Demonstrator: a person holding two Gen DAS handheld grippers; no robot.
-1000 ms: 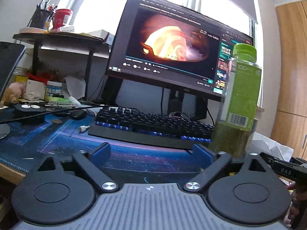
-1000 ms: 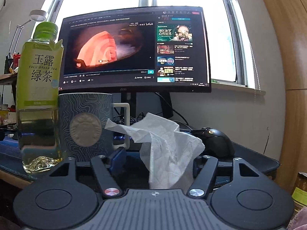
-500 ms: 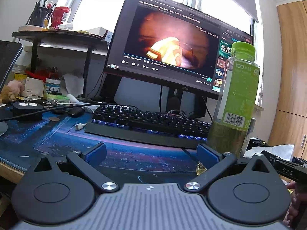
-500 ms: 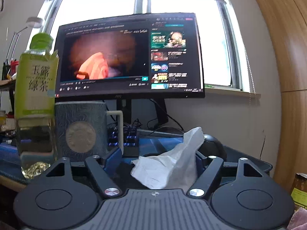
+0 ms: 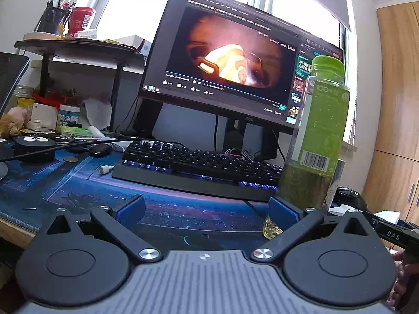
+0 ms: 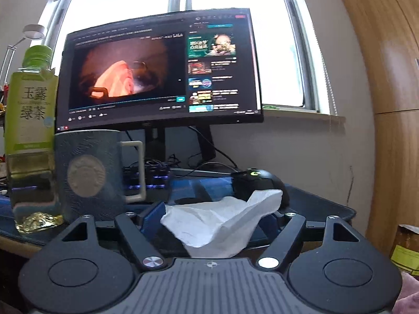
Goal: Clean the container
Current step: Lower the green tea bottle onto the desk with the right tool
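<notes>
- Right wrist view, bottom centre: the right gripper (image 6: pixel 214 216) stands wide, jaws spread. A crumpled white tissue (image 6: pixel 222 225) lies between the blue pads (image 6: pixel 154 217), draped loosely over the gripper body; neither pad can be seen pressing on it.
- Lower left, just beyond the left pad: a grey mug (image 6: pixel 89 172) with a round embossed badge stands upright on the desk mat (image 6: pixel 199 185), its pale handle turned to the right of the frame.
- Left edge, touching or just beside the mug: a green-tea bottle (image 6: pixel 31 136) with a green cap, upright, a little yellowish liquid at the bottom.
- Right of centre, behind the tissue: a black mouse (image 6: pixel 259 180) on the mat.
- Centre, farther back: a keyboard (image 6: pixel 149 178) with blue lighting, then a monitor (image 6: pixel 162 76) playing video in front of a bright window (image 6: pixel 275 52).
- Left wrist view, bottom centre: the left gripper (image 5: pixel 207 208) stands wide with nothing between its blue pads; it hovers over the mat near the desk edge.
- Right side of that frame: the same bottle stands just beyond the right pad, with the mug almost wholly hidden behind it.
- Lower right corner: part of the other gripper and the fingers (image 5: pixel 400 272) of the person's hand.
- Middle distance: keyboard, then monitor.
- Upper left: a raised shelf (image 5: pixel 76 45) carrying a pen holder and a red cup, clutter beneath.
</notes>
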